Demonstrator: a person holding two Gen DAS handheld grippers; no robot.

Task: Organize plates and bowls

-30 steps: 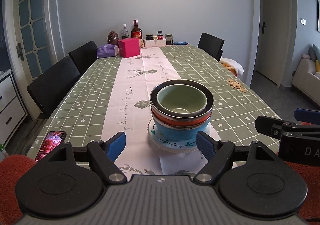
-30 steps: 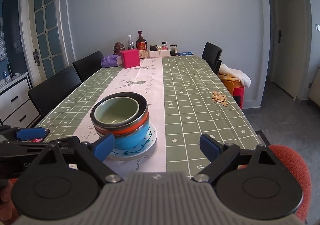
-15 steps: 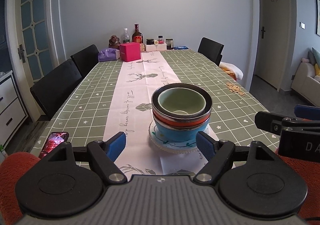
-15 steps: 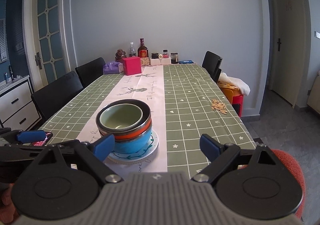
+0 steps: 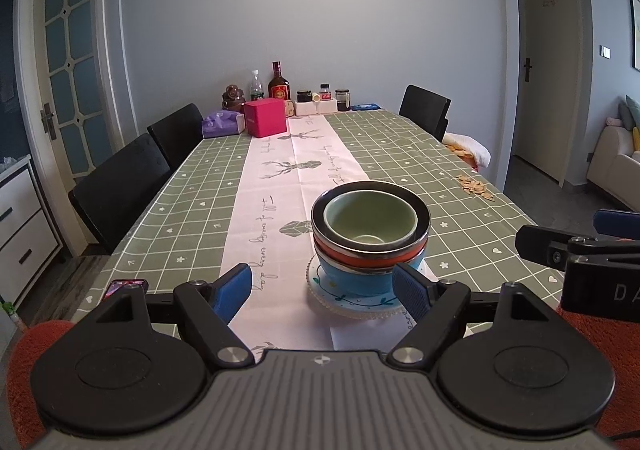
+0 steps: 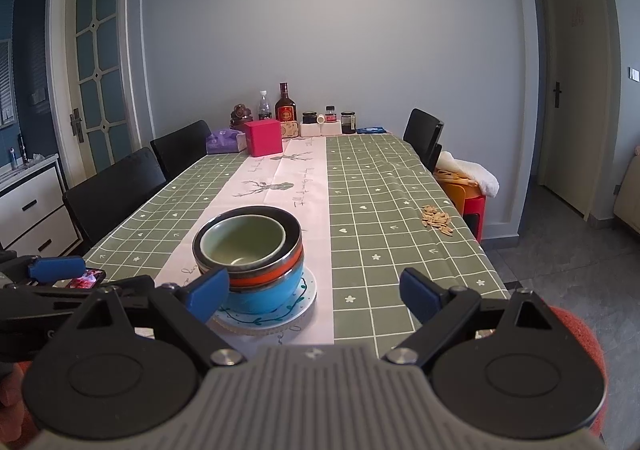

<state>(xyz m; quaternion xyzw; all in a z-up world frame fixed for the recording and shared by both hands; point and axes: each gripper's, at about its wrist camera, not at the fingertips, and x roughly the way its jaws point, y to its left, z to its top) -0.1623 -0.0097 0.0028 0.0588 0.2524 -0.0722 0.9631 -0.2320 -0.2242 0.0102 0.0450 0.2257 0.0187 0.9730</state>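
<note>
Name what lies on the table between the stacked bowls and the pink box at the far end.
Nothing: between the stacked bowls and the pink box only the pale deer-printed table runner shows, bare, in both wrist views.

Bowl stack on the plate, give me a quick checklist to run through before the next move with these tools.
1. Left tool open and empty: ok, blue pads spread wide.
2. Right tool open and empty: ok.
3. Bowl stack nested: ok; green bowl sits inside the dark-rimmed orange bowl, above the blue bowl.
4. Stack seated on the plate: ok, upright, no visible tilt.
5. Stack centred between the left tool's pads: not ok, it sits toward the right pad.
6. Phone at the table edge secure: cannot tell, mostly hidden.
</note>
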